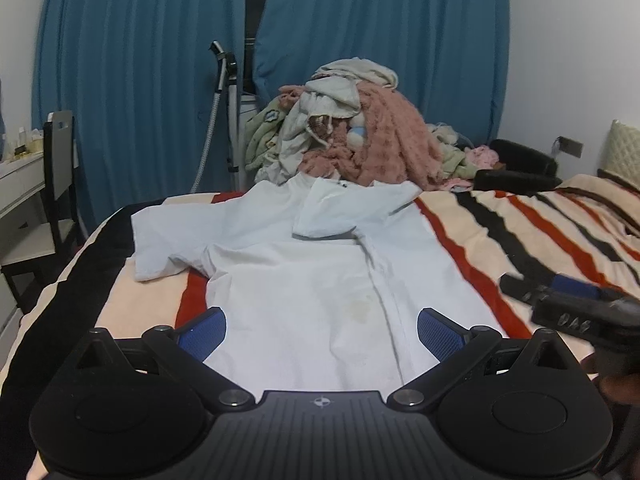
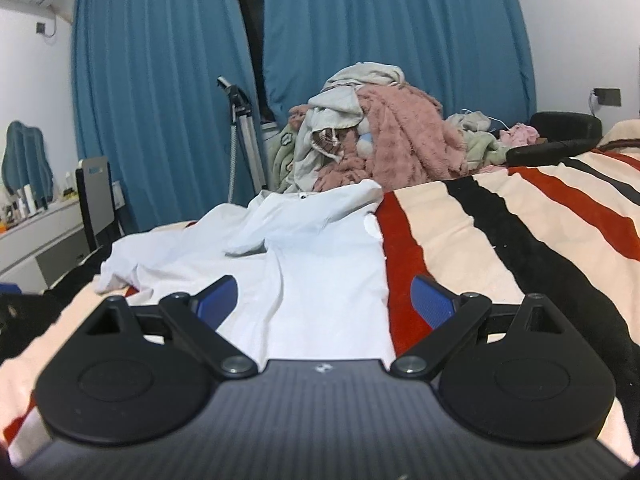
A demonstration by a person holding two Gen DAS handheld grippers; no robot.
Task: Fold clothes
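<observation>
A white shirt (image 1: 304,280) lies spread on the striped bed (image 1: 540,232), one sleeve folded over its chest. The left tool (image 1: 322,334) hovers over the shirt's hem, fingers apart and empty. The right tool (image 2: 324,300) hovers over the shirt's right edge, fingers likewise apart. A clothes pile (image 2: 376,136) sits beyond.

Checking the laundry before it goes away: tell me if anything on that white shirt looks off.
The white shirt lying on the striped blanket has a faint yellowish stain on its lower front, beside the placket. Its right sleeve is already folded in; the other sleeve lies crumpled outward.
</observation>
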